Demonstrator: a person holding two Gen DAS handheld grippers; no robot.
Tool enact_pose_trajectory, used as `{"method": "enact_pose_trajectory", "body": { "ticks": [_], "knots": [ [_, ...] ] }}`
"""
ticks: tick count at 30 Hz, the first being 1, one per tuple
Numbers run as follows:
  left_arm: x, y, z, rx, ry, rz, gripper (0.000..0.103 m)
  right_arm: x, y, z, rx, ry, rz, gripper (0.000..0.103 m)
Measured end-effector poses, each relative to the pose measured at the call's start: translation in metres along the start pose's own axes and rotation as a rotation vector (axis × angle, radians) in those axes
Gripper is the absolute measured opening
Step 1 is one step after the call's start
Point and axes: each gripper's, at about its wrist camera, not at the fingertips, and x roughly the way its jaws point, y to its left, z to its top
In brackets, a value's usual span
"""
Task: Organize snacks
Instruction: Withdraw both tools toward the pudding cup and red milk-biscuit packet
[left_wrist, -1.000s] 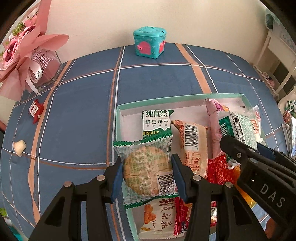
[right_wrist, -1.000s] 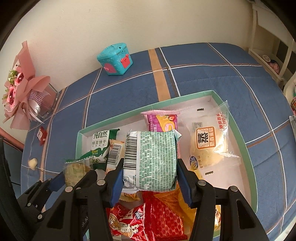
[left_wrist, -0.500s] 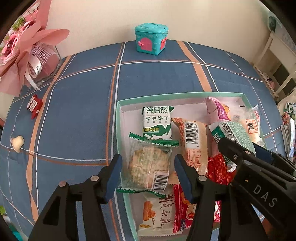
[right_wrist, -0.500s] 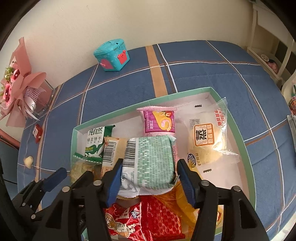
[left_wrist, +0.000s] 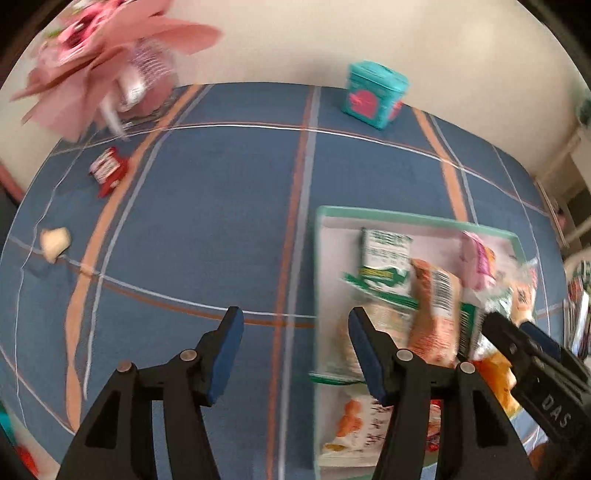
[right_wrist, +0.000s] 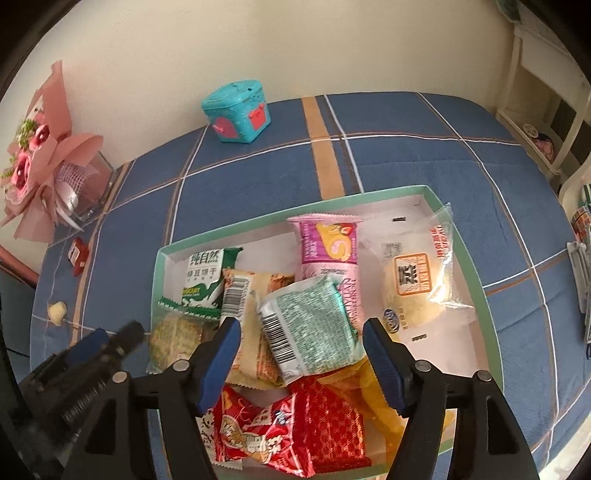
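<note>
Both hand-held grippers are open and hold nothing. Jaws on the right hand-held gripper (right_wrist: 301, 345) have just been opening; the green snack pack (right_wrist: 308, 325) lies loose between them, on top of other snacks in the box (right_wrist: 476, 280). Over the blue checked tabletop (left_wrist: 207, 229) just beside the box, the left hand-held gripper (left_wrist: 295, 336) has its jaws apart with only cloth between them. A round cracker pack (right_wrist: 175, 338) sits in the box's near left corner. Far back stands a teal toy box (right_wrist: 236, 112), and pink flowers (right_wrist: 37, 162) are at the left.
</note>
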Motion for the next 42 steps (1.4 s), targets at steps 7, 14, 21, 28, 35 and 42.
{"method": "enact_pose_trajectory", "body": {
  "ticks": [7,14,21,28,35,42],
  "knots": [
    [-0.004,0.037,0.004,-0.077,-0.022,0.063,0.073,-0.002,0.028,-0.01,-0.078,0.021,0.012,0.072],
    [-0.007,0.051,0.006,-0.102,-0.033,0.068,0.073,0.0,0.044,-0.015,-0.125,0.025,0.003,0.072],
    [-0.004,0.048,0.006,-0.085,-0.027,0.094,0.087,0.002,0.045,-0.017,-0.131,0.016,-0.008,0.097],
    [-0.004,0.05,0.005,-0.08,-0.036,0.119,0.094,0.0,0.044,-0.016,-0.125,0.006,-0.004,0.103],
    [-0.006,0.061,0.005,-0.09,-0.046,0.096,0.095,0.001,0.062,-0.015,-0.118,0.007,0.015,0.103],
    [-0.011,0.104,0.005,-0.141,-0.065,0.084,0.101,0.007,0.112,-0.023,-0.158,0.006,0.069,0.103]
  ]
}}
